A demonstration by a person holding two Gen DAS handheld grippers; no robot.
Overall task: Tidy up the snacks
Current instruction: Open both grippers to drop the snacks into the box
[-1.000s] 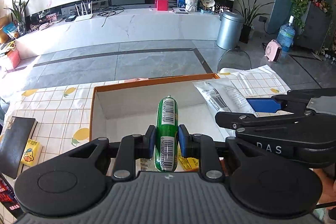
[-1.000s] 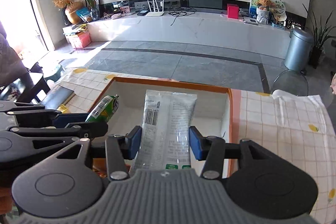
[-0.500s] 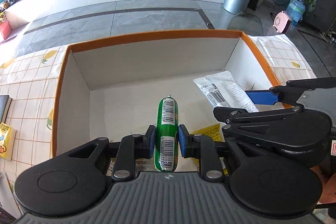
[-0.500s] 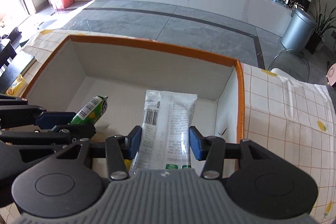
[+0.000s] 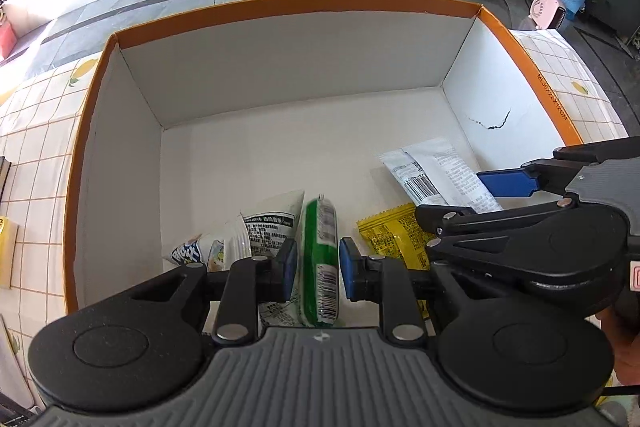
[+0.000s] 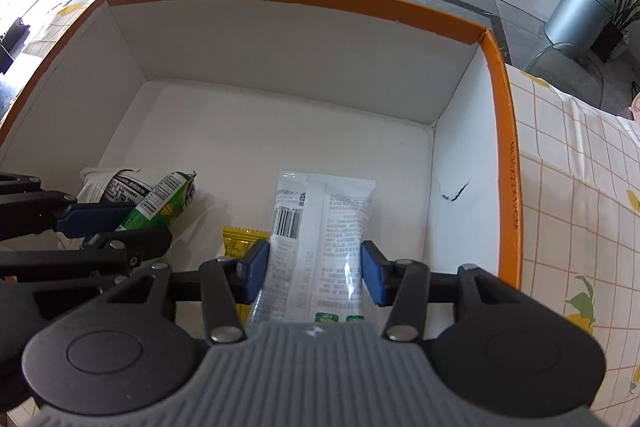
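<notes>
Both your grippers sit low inside the orange-rimmed box [image 5: 288, 7], each clamped on a snack.

Left wrist view: your left gripper [image 5: 318, 271] is closed tight on the green sausage stick [image 5: 319, 247]. On the box floor you have a white crumpled packet [image 5: 256, 227] left of it and a yellow sachet [image 5: 394, 233] right of it. Right wrist view: your right gripper [image 6: 315, 269] pinches the white flat packet [image 6: 324, 227] by its edges, near the right wall of the box [image 6: 460, 155], with the yellow sachet [image 6: 240, 239] partly under it.
</notes>
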